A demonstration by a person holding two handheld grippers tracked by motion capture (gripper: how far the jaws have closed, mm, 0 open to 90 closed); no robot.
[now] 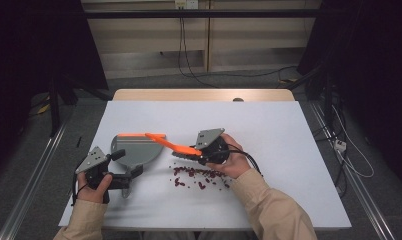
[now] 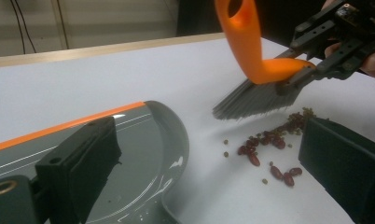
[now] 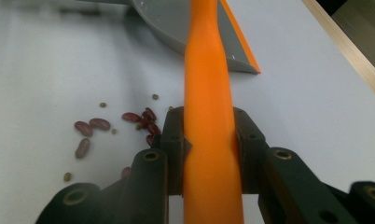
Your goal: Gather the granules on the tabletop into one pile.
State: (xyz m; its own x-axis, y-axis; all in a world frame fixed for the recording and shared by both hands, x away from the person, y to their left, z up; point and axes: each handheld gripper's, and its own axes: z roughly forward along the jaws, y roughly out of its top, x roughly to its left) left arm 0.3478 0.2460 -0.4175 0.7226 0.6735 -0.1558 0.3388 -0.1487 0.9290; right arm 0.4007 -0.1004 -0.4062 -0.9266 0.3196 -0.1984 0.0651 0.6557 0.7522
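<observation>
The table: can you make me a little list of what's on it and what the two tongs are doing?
table: white top
beans: red ones and tiny green ones, scattered loose
dustpan: grey with an orange edge, lying left of the beans
brush: orange handle, grey bristles above the beans
right tongs: shut on the brush handle
left tongs: at the dustpan's handle

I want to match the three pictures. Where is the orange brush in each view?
High view: the orange brush lies at centre, slanting from the dustpan to the right hand-held gripper.
Left gripper view: upper right, bristles above the beans.
Right gripper view: its handle runs up the middle, clamped between the jaws.
Shared landmark: the grey dustpan with the orange edge.
</observation>
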